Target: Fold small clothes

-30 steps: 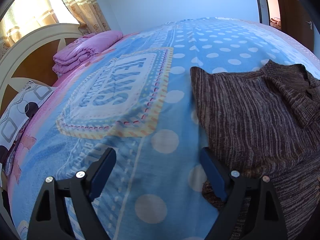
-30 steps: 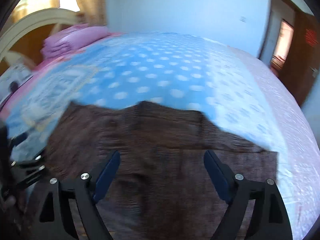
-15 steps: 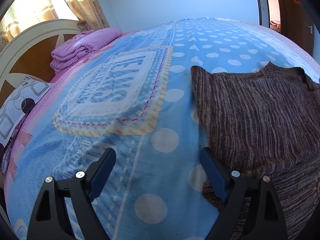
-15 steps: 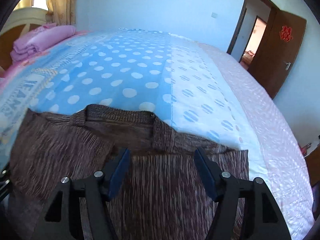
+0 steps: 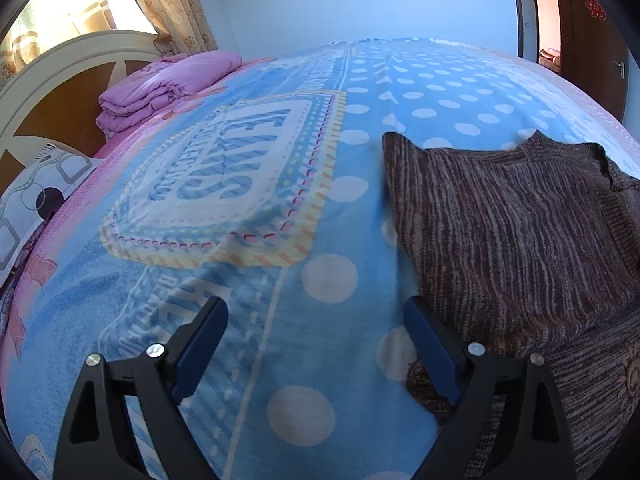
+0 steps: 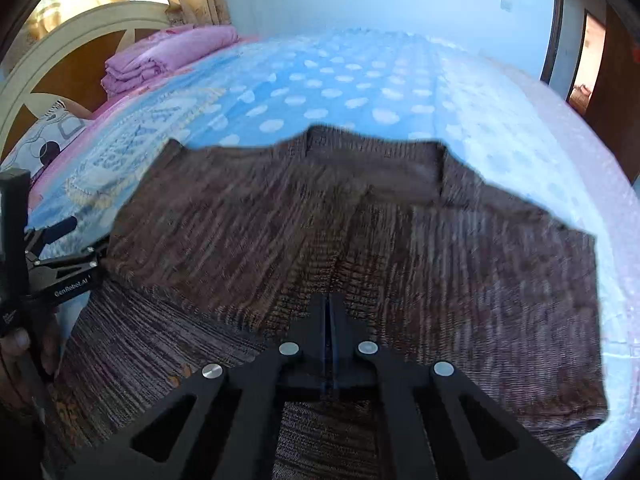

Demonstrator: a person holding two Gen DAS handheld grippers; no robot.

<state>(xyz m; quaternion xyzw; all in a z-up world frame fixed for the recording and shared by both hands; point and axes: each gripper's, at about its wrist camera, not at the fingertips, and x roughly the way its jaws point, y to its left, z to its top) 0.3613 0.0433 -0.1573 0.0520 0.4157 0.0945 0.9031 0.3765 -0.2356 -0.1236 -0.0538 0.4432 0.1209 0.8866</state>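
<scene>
Sweater (image 6: 360, 232) lies flat on the bed blanket (image 5: 248, 272), neckline toward the far side. Folded quilt (image 5: 168, 84) sits on the bed against the headboard (image 5: 52, 80), with a pillow (image 5: 36, 200) nearer, at the left edge. Left tongs (image 5: 316, 328) stand over the blanket, just beside the sweater's left edge. Right tongs (image 6: 329, 312) rest at the sweater's near middle. Doorway (image 5: 546, 40) lies beyond the bed, right.

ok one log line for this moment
left gripper: open over blanket | right gripper: shut above brown sweater, grip unclear
</scene>
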